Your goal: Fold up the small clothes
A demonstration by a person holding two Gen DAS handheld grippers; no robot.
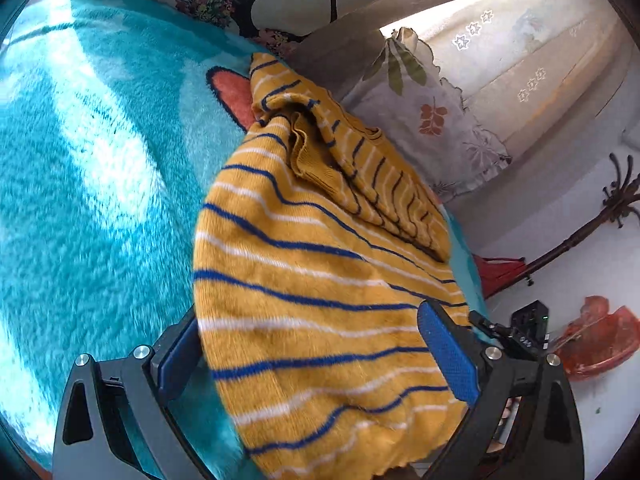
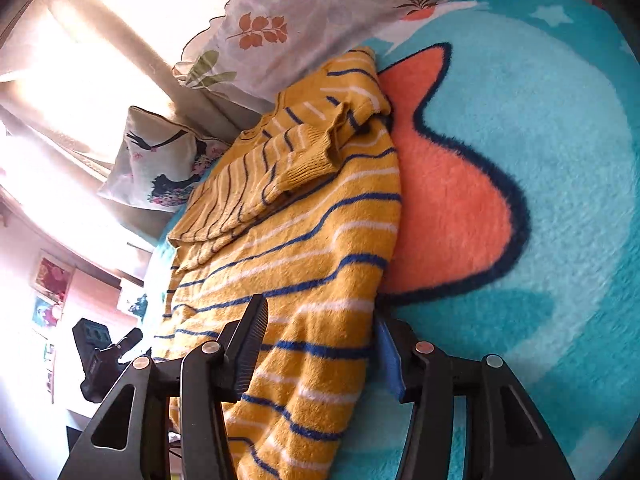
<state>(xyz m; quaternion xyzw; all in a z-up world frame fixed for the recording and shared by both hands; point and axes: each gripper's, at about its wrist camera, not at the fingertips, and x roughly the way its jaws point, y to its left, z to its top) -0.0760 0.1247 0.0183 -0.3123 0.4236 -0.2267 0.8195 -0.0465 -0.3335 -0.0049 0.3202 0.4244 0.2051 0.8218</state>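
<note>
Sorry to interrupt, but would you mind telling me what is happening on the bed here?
A person with a handheld gripper in each hand is folding a small yellow striped sweater on a turquoise blanket. Both sleeves are already folded across the body. The left gripper and right gripper each straddle the hem end, the fabric between their fingers. Whether either actually pinches it is unclear. Pillows lie behind.

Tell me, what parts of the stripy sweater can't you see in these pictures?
- Left wrist view: the sweater hem runs off the bottom edge, between the left gripper jaws.
- Right wrist view: the right gripper covers part of the hem.
- Both views: the folded-over sleeve hides the chest.
- The blanket under the sweater is hidden.
</note>
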